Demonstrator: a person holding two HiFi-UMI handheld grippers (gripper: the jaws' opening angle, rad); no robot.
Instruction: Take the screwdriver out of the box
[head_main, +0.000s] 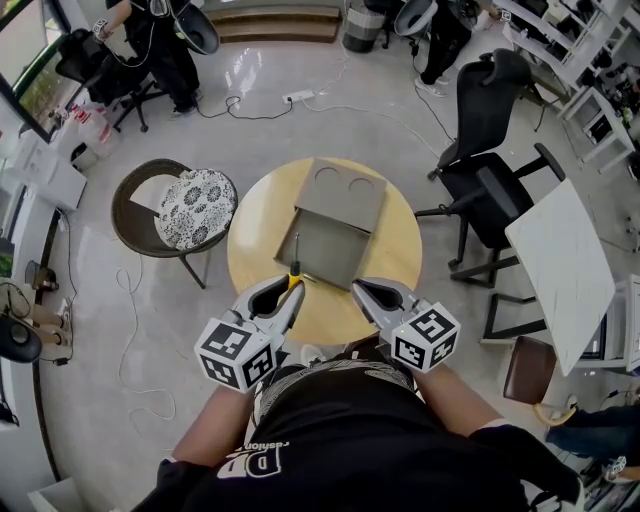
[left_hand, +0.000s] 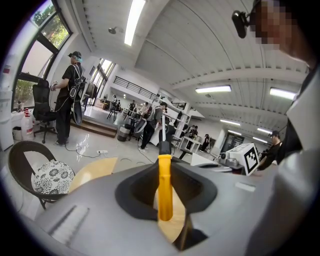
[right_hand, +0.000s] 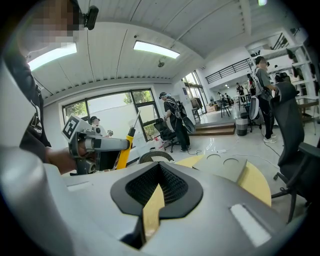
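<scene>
My left gripper (head_main: 291, 289) is shut on the yellow handle of the screwdriver (head_main: 294, 272), over the near edge of the round yellow table (head_main: 258, 232). The metal shaft points away from me, over the near left corner of the open grey box (head_main: 335, 250). In the left gripper view the screwdriver (left_hand: 164, 186) stands between the dark pads. My right gripper (head_main: 361, 291) hovers beside it at the table's near edge, shut, nothing in it. The right gripper view shows its jaws (right_hand: 159, 169) closed and the left gripper (right_hand: 95, 145) with the screwdriver (right_hand: 123, 151) at the left.
The box's lid (head_main: 340, 188), with two round marks, lies flat behind it. A wicker chair with a patterned cushion (head_main: 195, 206) stands left of the table. Black office chairs (head_main: 490, 150) and a white table (head_main: 565, 260) are to the right. People stand far behind; cables lie on the floor.
</scene>
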